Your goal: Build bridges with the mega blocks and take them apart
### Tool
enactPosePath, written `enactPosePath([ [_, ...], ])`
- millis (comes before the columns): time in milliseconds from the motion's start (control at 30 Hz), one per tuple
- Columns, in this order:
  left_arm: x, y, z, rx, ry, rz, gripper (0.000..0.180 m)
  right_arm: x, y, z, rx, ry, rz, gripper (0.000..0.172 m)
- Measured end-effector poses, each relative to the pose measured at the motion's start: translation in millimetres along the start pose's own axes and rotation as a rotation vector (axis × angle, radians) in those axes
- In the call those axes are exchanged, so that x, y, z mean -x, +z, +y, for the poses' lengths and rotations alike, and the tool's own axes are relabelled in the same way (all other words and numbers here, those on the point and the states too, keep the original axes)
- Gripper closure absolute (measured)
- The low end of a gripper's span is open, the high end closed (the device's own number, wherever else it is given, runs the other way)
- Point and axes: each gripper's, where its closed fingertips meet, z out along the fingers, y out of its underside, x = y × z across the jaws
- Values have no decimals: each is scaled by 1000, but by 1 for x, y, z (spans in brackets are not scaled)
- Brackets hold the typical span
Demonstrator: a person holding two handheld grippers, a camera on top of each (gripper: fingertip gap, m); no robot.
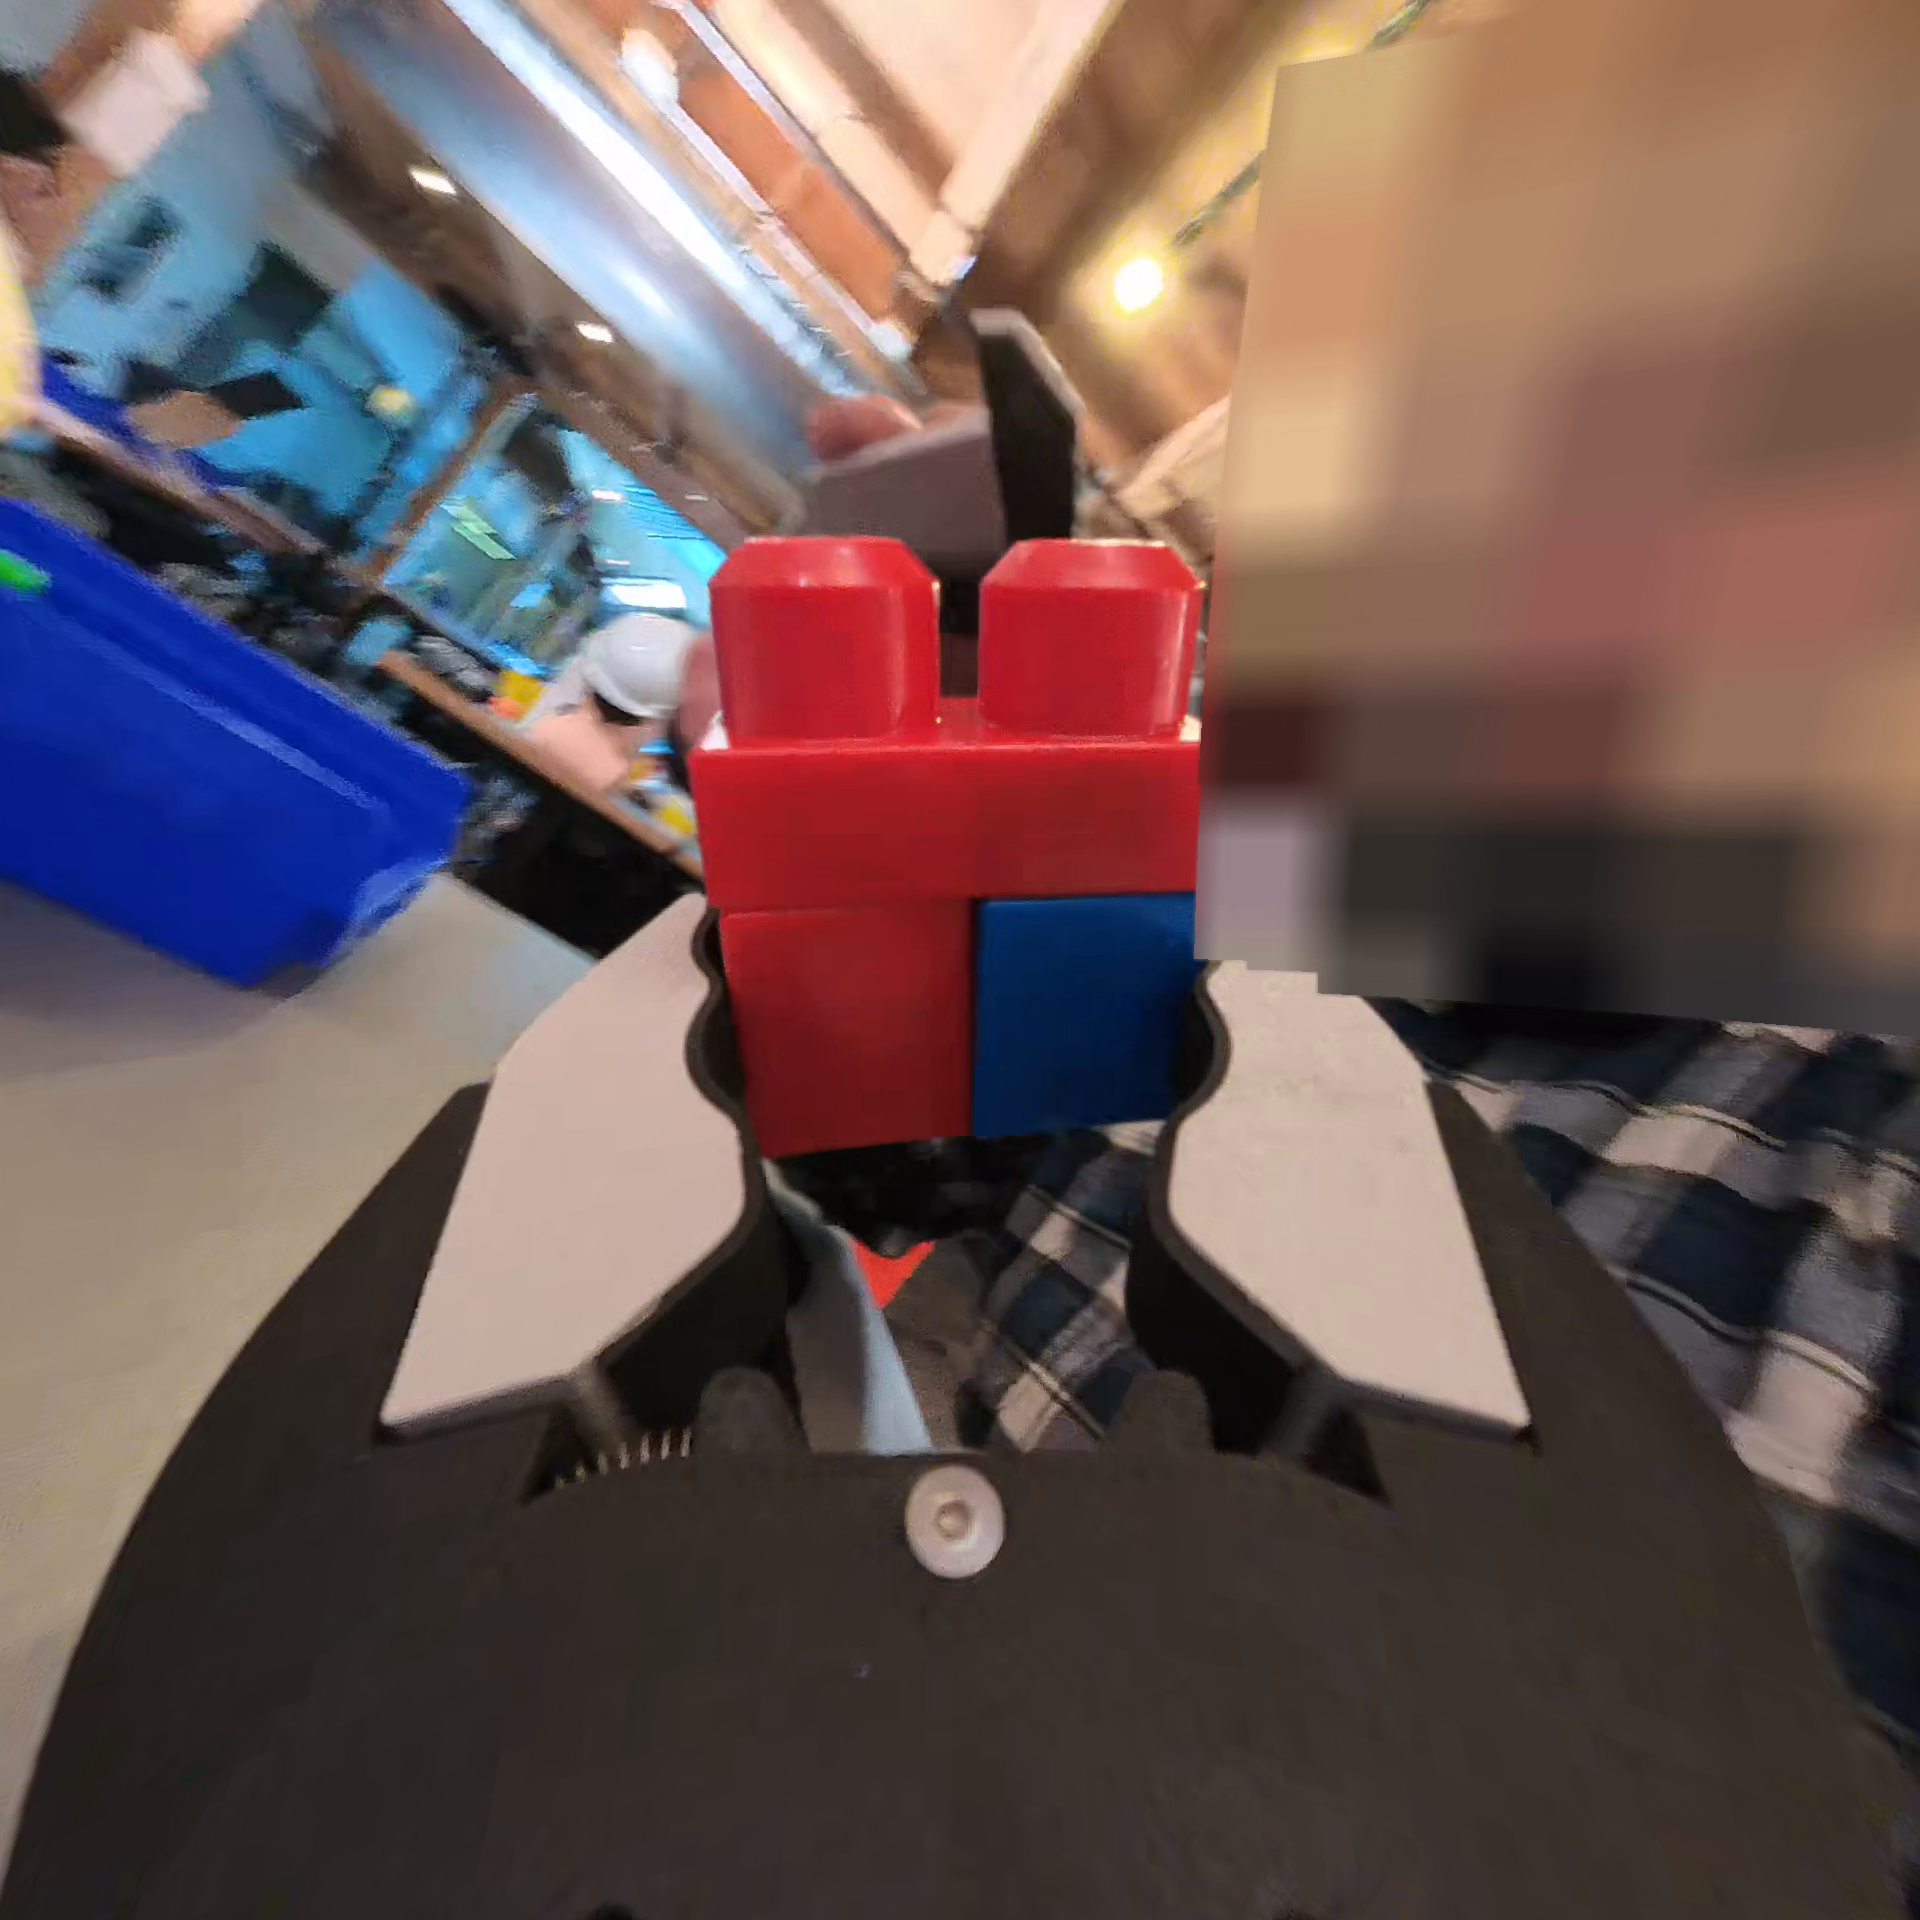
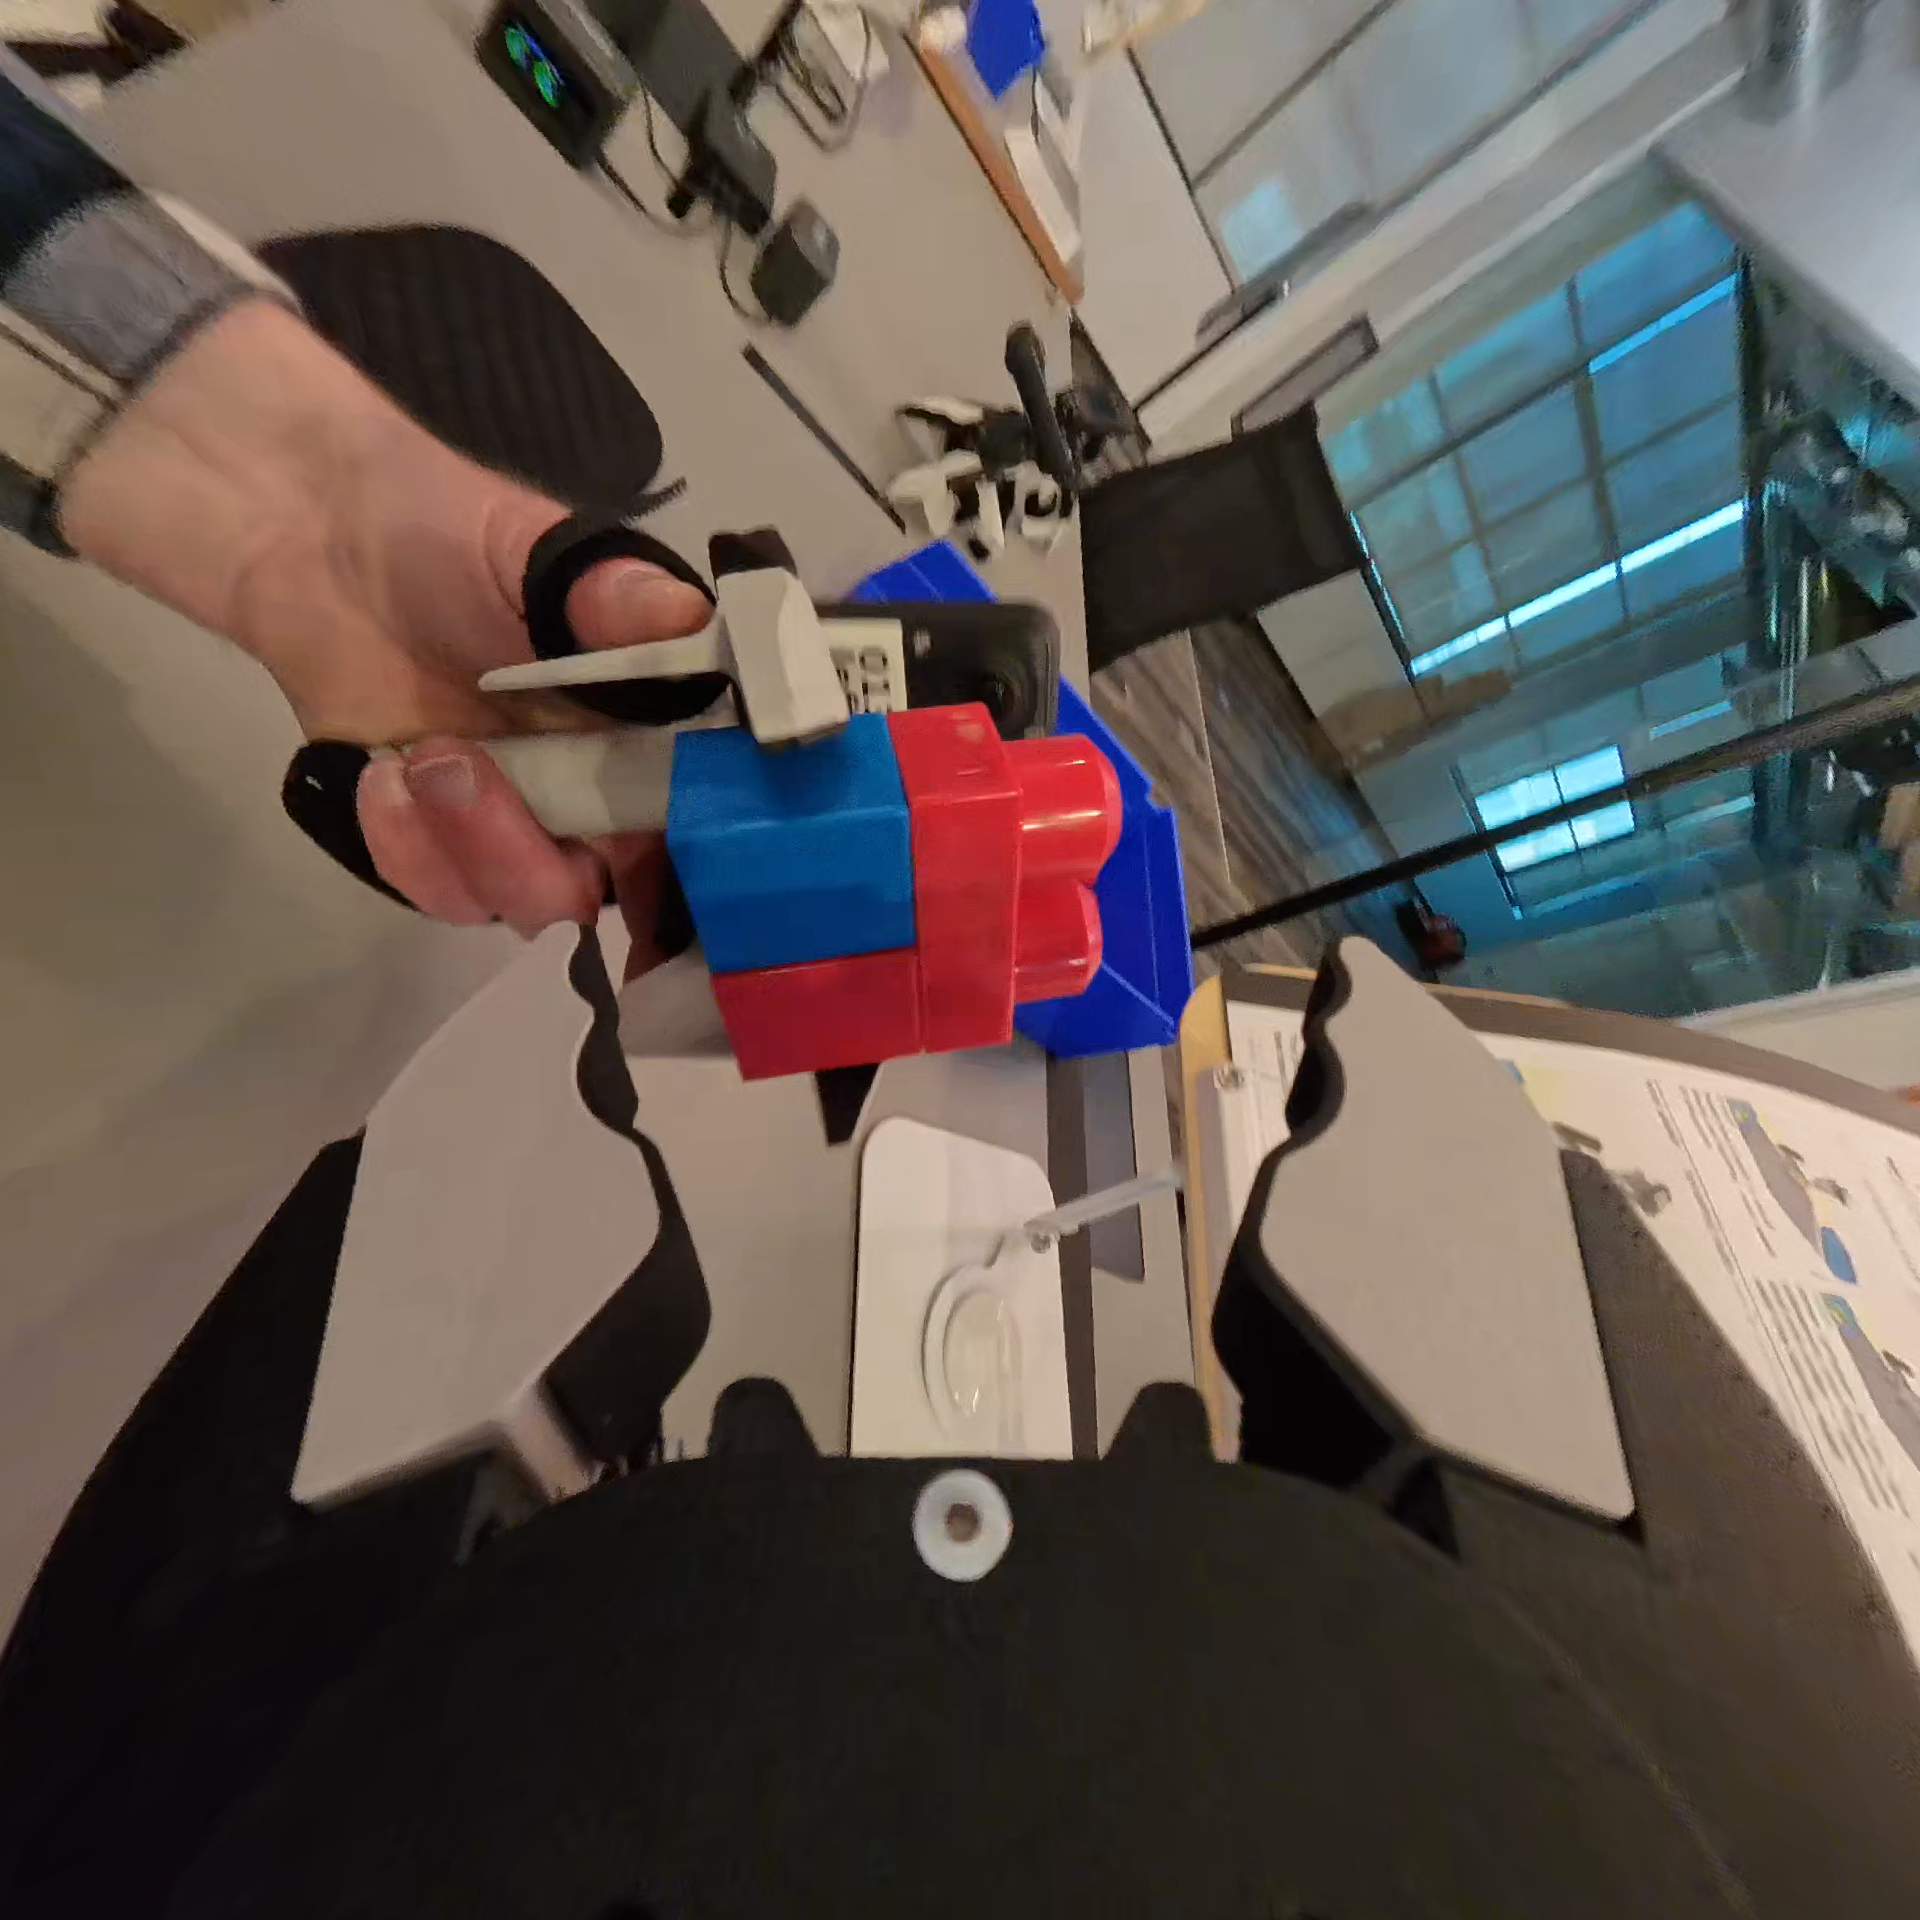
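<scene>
Between the left gripper fingers at frame centre sits a small block bridge, its red and blue lower blocks pinched by both pads. Nearest in the right wrist view, the right gripper gapes wide with nothing between its pads. Beyond it, centre frame, the bridge hangs above the grey table, with a blue bin behind.

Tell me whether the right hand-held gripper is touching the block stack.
Apart. The right wrist view shows the right hand-held gripper wide open, short of the block stack, which the left hand-held gripper holds.
</scene>
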Motion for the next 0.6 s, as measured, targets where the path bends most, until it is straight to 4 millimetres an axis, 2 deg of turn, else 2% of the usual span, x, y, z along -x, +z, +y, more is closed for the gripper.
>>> enactPosePath([
  [133, -20, 12, 14, 20, -20, 192, 99, 17, 3, -15, -110, -5, -65, 50],
  [167, -22, 15, 17, 31, -17, 216, 99, 21, 5, -16, -111, -12, -75, 55],
  [233, -23, 19, 24, 58, -26, 247, 99, 27, 7, -17, -118, -51, -79, 74],
  [333, -29, 19, 31, 70, -59, 315, 99, 35, 7, -19, -131, -36, -135, 76],
  [600, -28, 19, 36, 69, -69, 350, 99, 39, 6, -15, -89, -19, -188, 78],
])
